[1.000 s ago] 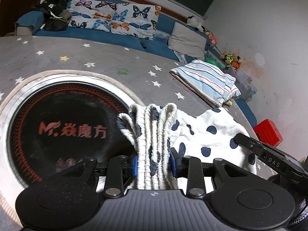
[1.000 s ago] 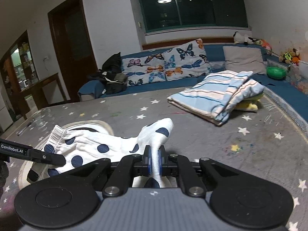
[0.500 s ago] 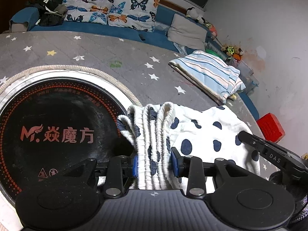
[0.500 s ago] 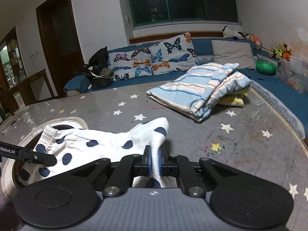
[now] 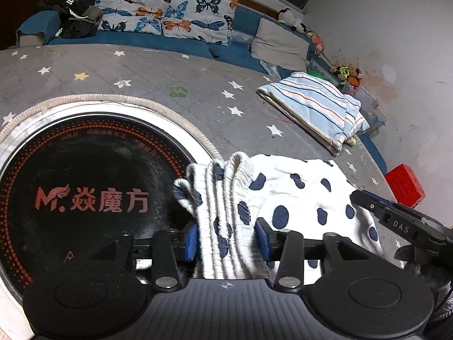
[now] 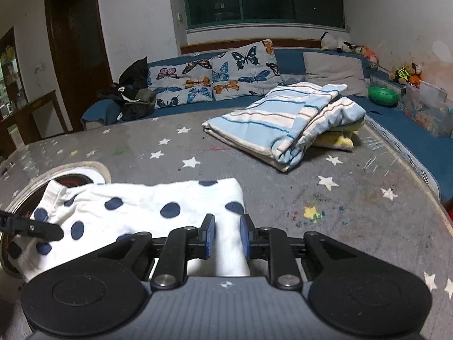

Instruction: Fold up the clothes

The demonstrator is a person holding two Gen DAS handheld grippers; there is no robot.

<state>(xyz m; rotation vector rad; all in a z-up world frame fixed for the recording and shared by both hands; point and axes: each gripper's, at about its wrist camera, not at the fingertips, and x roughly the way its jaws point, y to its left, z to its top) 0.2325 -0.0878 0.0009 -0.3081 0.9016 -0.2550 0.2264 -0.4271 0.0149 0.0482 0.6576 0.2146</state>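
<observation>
Both grippers are letting go of the polka-dot garment (image 6: 147,206) as it is lying flat on the star-print worktop (image 6: 283,164) — left gripper (image 5: 226,236) jaws opening around the bunched waistband, right gripper (image 6: 226,233) jaws opening off the hem. The release step is likely ending — next, backing clear and regripping for another fold.

1. A grey star-printed mat (image 6: 254,153) covers the floor (scribbles and paint smears show on it).
2. A round black cooktop (image 5: 85,187) with red lettering is set into the mat, ringed by a pale rim.
3. A folded blue-and-white striped blanket (image 6: 283,119) lies on the mat, on top of something yellow (image 6: 337,140).
4. Butterfly-print cushions (image 6: 215,76) lean along a blue sofa (image 6: 294,56), next to a plain grey cushion (image 6: 334,70).
5. Dark clothing (image 6: 133,90) is piled at the sofa's left end.
6. A red box (image 5: 405,184) sits near the white wall.
7. Stuffed toys (image 6: 407,73) line the right-hand ledge.
</observation>
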